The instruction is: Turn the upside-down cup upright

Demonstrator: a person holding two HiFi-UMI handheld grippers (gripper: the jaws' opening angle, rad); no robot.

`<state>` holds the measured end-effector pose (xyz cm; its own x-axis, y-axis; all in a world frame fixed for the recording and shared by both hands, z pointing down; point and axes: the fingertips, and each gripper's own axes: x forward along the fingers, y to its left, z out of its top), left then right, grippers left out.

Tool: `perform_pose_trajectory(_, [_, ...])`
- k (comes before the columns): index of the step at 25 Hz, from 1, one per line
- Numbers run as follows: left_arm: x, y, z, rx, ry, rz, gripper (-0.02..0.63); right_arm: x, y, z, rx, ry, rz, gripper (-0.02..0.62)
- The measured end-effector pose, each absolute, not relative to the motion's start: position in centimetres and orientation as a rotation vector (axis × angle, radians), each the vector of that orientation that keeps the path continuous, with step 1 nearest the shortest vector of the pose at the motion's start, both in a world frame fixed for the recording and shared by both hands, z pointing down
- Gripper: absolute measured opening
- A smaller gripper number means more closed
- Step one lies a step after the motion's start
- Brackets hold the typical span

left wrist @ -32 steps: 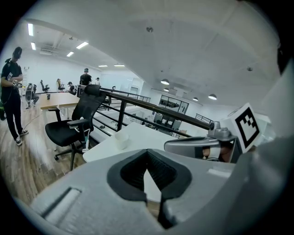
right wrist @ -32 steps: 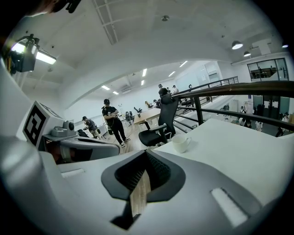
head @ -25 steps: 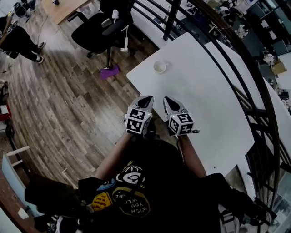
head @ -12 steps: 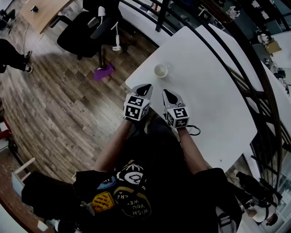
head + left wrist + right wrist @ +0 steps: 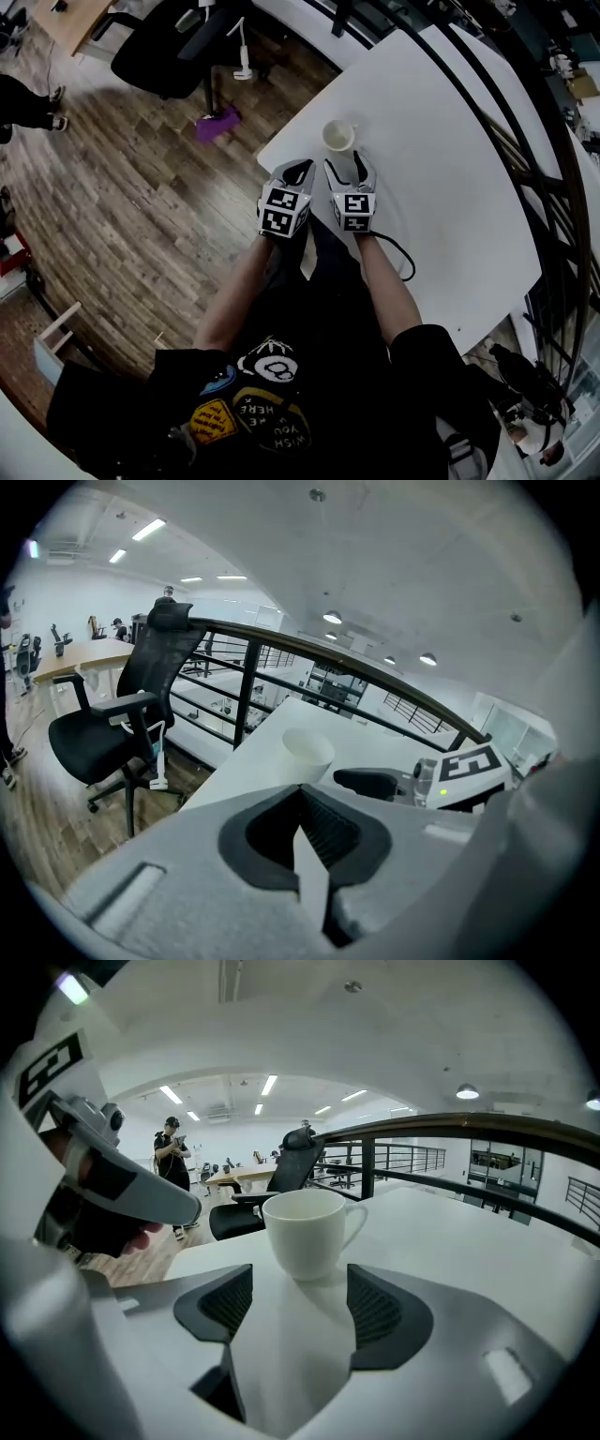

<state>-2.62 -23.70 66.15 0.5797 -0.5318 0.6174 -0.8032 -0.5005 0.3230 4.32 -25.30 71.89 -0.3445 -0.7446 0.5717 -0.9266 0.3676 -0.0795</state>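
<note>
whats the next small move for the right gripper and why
Probably ease the right gripper forward around the cup. Its jaws have just been opening, with nothing between them yet; the cup stands centred just beyond the tips, apparently mouth up already.

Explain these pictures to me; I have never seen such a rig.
No robot here: a person holds a two-jaw gripper in each hand. One picture looks down from a camera on the person's head; the other two come from cameras on the grippers. The left gripper is shut and empty. The right gripper has just been opening; its jaws stand apart, just short of a white cup, not touching it. The cup stands on the white table, wide end up.
</note>
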Motion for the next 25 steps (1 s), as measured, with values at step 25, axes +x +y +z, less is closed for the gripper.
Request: perform_pose_trajectory(25, [-4.6, -23.5, 65.2, 2.096, -1.167, 0.527, 0.005, 2.8, -30.8, 72.8, 1.430, -2.132, 0.397, 0.373])
